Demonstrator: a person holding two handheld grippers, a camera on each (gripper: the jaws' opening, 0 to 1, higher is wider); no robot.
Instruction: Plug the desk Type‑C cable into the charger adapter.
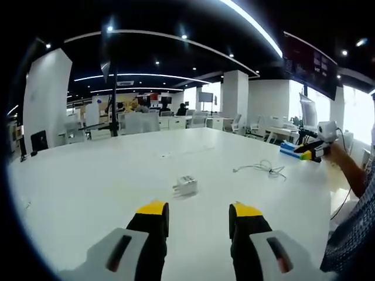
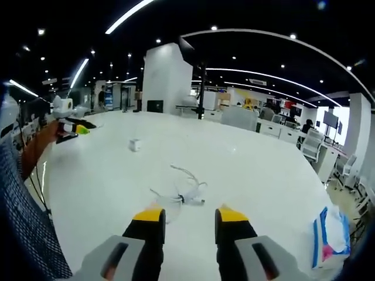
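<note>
Your white charger adapter [image 1: 186, 186] is lying on the white table [image 1: 88, 175], just ahead of your left gripper [image 1: 198, 213], whose yellow-tipped jaws are standing apart with nothing between them. In the right gripper view the same adapter [image 2: 135, 144] is sitting farther off, up and to the left of the cable. The white Type-C cable [image 2: 181, 190] is lying in a loose tangle on the table [image 2: 263, 170], just ahead of your right gripper [image 2: 188, 218], and those jaws are also hanging released and empty, not touching it. From the left gripper view the cable [image 1: 262, 168] is resting to the right of the adapter, well apart from it, and your right gripper [image 1: 316, 146] is showing at the far right edge in your hand. In the right gripper view your left gripper [image 2: 70, 124] is showing at the left, beside a checked sleeve [image 2: 29, 228]. A blue-and-white packet [image 2: 331, 235] is lying at the table's right edge. Office desks and chairs [image 1: 146, 122] are standing beyond the table.
</note>
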